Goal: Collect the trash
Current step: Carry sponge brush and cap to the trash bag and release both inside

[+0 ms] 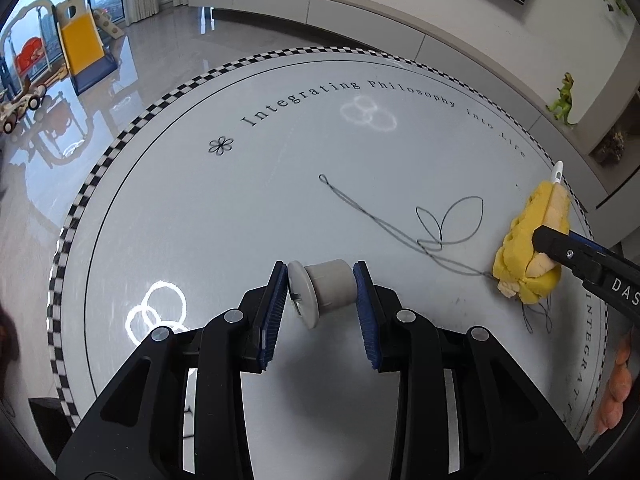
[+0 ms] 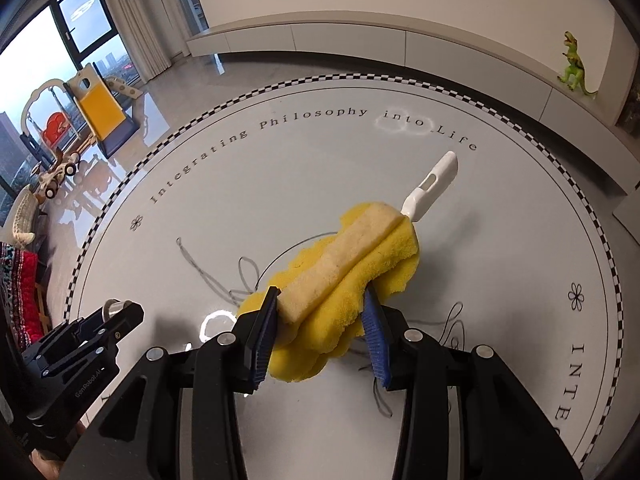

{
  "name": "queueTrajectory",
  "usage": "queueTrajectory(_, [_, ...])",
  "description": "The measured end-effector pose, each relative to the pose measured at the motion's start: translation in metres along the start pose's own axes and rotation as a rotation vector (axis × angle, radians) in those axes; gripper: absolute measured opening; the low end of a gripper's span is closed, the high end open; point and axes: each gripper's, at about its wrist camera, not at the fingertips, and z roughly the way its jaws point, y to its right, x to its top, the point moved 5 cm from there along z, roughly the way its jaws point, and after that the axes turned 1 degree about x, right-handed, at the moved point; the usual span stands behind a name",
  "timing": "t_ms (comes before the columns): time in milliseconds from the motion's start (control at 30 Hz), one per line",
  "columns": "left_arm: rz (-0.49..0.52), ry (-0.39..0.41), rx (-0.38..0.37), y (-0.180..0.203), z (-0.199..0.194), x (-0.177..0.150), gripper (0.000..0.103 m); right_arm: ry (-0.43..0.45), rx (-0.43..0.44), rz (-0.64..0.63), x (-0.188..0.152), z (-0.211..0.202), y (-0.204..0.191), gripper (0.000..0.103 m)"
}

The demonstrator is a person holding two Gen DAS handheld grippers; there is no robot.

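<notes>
While its blue pads clamp a grey spool [image 1: 326,293] end to end above the round table [image 1: 200,208], the left gripper [image 1: 322,294] sits beside the right gripper [image 2: 320,312], closed on a yellow sponge brush [image 2: 344,276]; dark thread [image 1: 400,232] lies looped on the table beneath.

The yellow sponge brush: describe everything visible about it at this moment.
The sponge brush has a ruffled yellow foam head with a paler, flat strip along its middle and a white plastic handle with a slot, pointing away. The right gripper clamps the foam head, holding it above the table, over loose dark thread.
</notes>
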Motion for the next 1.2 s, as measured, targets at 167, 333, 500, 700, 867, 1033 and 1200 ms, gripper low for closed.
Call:
queueTrajectory(167, [-0.016, 0.012, -0.006, -0.016, -0.028, -0.027, 0.034, 0.012, 0.021, -0.057, -0.031, -0.028, -0.027, 0.042])
queueTrajectory(333, [-0.047, 0.033, -0.016, -0.040, -0.059, -0.055, 0.034, 0.008, 0.059, -0.117, -0.065, -0.052, -0.059, 0.042])
queueTrajectory(500, [-0.075, 0.056, -0.004, -0.067, -0.089, -0.089, 0.034, 0.002, 0.112, -0.179, -0.102, -0.072, -0.097, 0.043])
queueTrajectory(700, [-0.118, 0.094, 0.043, -0.116, -0.128, -0.139, 0.034, -0.011, 0.186, -0.284, -0.149, -0.089, -0.161, 0.043])
queueTrajectory(867, [-0.167, 0.114, 0.106, -0.166, -0.155, -0.187, 0.034, -0.029, 0.259, -0.374, -0.191, -0.095, -0.223, 0.043])
queueTrajectory(1033, [-0.267, 0.138, 0.167, -0.221, -0.178, -0.237, 0.034, -0.061, 0.321, -0.483, -0.231, -0.100, -0.288, 0.043])
queueTrajectory(1200, [-0.384, 0.145, 0.247, -0.281, -0.195, -0.285, 0.034, -0.103, 0.381, -0.599, -0.273, -0.105, -0.353, 0.043])
